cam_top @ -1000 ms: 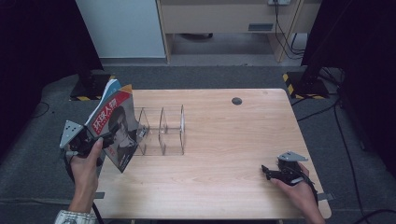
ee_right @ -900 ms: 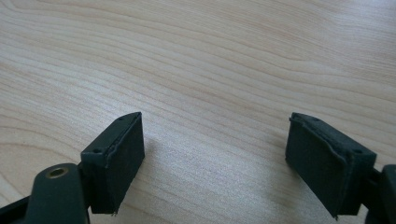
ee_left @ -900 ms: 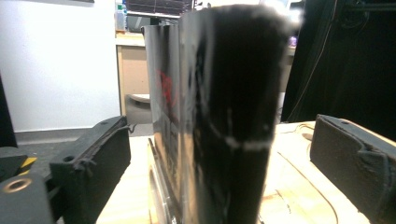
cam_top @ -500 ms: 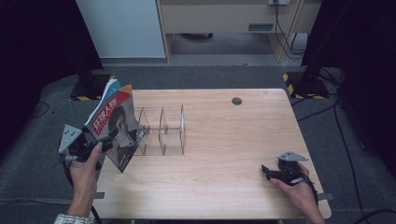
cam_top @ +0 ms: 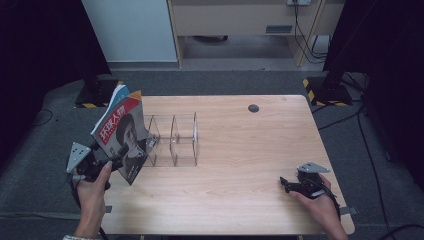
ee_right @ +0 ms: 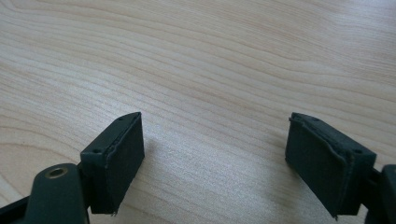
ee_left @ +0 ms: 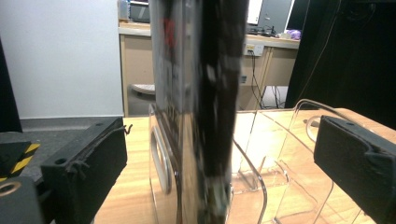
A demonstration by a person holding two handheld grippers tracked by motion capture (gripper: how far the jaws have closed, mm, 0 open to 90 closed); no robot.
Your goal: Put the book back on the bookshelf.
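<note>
left gripper [cam_top: 117, 162] jaws spread around the magazine [cam_top: 122, 132] standing in the clear rack [cam_top: 172, 140] (right gripper [cam_top: 292, 185] gapes)

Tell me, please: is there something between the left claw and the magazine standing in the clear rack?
Nothing visible stands between them. In the left gripper view the magazine rises edge-on between the open jaws of the left claw, with free space on both sides. It stands in the end slot of the clear rack, whose walls lie farther along.
</note>
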